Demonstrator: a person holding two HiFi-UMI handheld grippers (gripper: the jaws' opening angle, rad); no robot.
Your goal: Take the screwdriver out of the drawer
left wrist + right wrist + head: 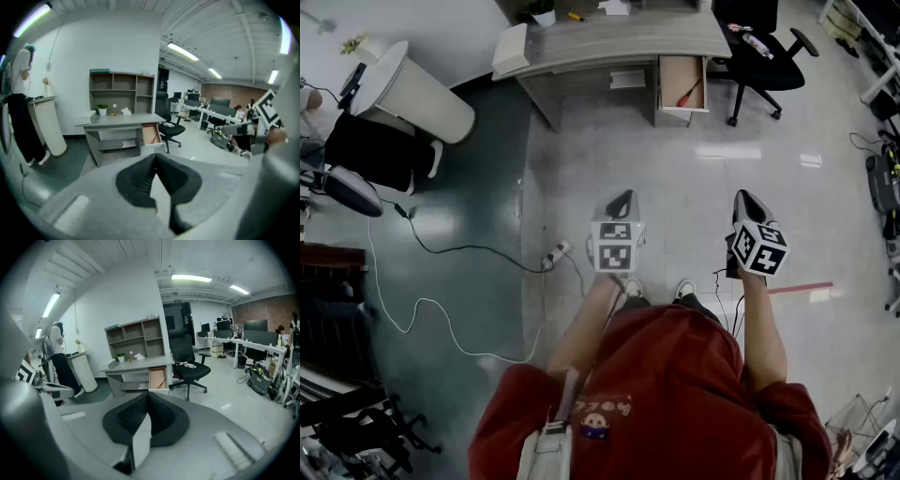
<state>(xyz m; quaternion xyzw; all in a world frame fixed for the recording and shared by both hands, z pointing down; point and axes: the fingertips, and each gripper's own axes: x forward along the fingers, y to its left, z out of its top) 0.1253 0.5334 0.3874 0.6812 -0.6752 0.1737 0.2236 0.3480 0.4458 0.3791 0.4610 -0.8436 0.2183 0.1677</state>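
The red-handled screwdriver [690, 93] is seen lying in the open light-wood drawer [667, 80] under the grey worktop [619, 42]. Well short of that drawer, the grey left gripper [622, 199] and right gripper [748, 199] are carried aimed towards it. Their jaws are together and empty, as nothing is yet within reach.

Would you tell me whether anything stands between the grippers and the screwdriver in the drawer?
Nothing visible: bare floor lies between the left gripper, the right gripper and the open drawer; the screwdriver lies uncovered, the chair aside.
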